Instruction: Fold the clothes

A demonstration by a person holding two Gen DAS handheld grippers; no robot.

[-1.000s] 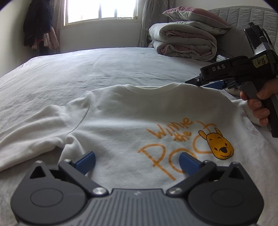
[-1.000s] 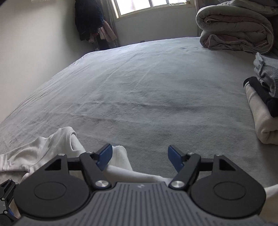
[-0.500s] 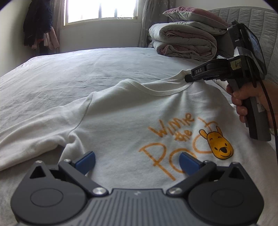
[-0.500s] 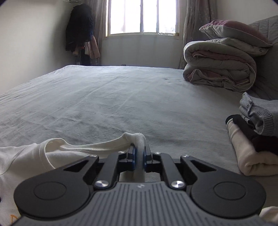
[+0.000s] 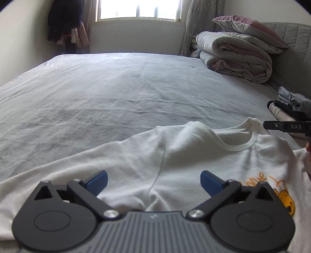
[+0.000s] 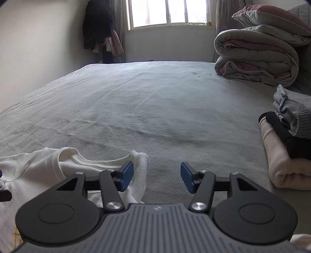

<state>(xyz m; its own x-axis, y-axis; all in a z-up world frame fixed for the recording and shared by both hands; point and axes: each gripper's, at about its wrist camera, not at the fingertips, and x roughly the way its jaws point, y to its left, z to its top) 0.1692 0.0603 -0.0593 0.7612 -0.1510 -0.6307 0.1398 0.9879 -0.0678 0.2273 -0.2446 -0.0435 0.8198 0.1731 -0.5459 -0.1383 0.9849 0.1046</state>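
The white T-shirt [image 5: 175, 155] with orange lettering lies print-up and rumpled on the near part of the bed [image 5: 126, 93]. The left gripper [image 5: 153, 182] hovers over it with fingers wide and holding nothing, while the right gripper [image 6: 157, 178] is opening beside the collar [image 6: 108, 162], nothing between its pads. To the right sit 1 stack of folded clothes [image 6: 287, 140] and a rolled duvet [image 6: 256, 56] under a pillow [image 6: 272, 13], with the window [image 6: 169, 13] behind.

white t-shirt [image 5: 175, 155] on grey bed [image 5: 116, 93], left gripper [image 5: 153, 182] open above it
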